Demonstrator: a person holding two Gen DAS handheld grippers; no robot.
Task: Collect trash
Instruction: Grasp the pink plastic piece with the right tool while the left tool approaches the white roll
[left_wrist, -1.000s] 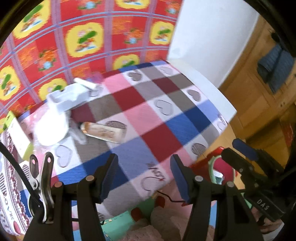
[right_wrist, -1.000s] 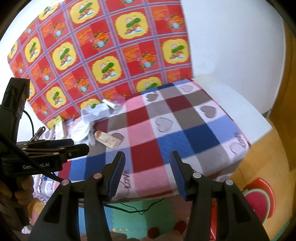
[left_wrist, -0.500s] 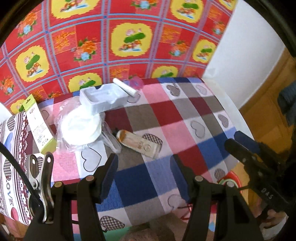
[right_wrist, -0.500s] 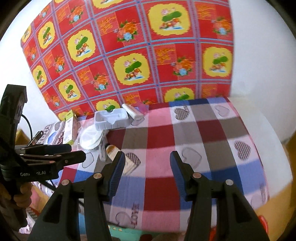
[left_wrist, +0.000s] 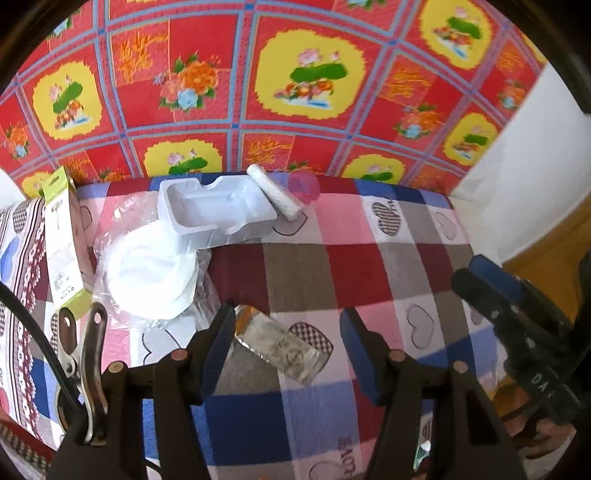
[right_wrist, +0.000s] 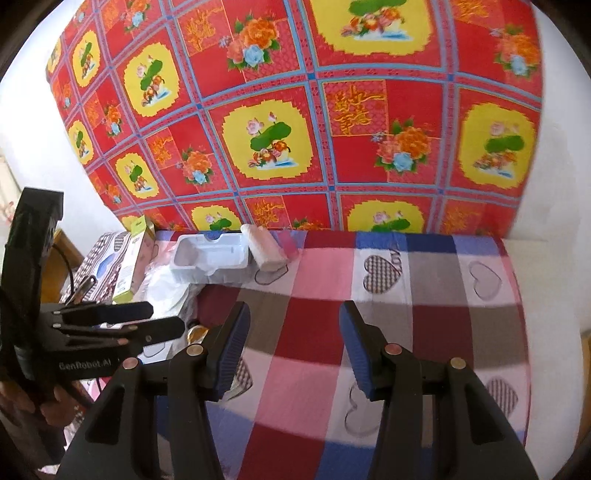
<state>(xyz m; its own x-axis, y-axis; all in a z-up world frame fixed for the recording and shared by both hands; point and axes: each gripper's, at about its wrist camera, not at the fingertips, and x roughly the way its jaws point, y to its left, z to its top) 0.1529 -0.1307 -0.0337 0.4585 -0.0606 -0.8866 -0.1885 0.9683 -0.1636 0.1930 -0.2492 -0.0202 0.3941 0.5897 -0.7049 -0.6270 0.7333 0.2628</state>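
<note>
Trash lies on the checked tablecloth (left_wrist: 332, 266). A flattened clear packet with an orange end (left_wrist: 280, 347) lies just ahead of my open, empty left gripper (left_wrist: 288, 343), between its fingers in the view. Behind it are a clear bag of white plates (left_wrist: 147, 273), a white moulded plastic tray (left_wrist: 214, 206) and a white roll (left_wrist: 273, 192). My right gripper (right_wrist: 293, 347) is open and empty over the cloth, right of the left gripper (right_wrist: 122, 325). The tray (right_wrist: 210, 258) and roll (right_wrist: 264, 247) show far left in the right wrist view.
A green and white carton (left_wrist: 64, 236) stands at the table's left end, also in the right wrist view (right_wrist: 129, 258). A red flowered sheet (right_wrist: 314, 129) covers the wall behind. The white wall and table edge lie to the right (left_wrist: 517, 184).
Both grippers have moved forward and lower over the table. The trash now looks larger and nearer, and the packet sits between the left fingers in the view. Both stay open.
</note>
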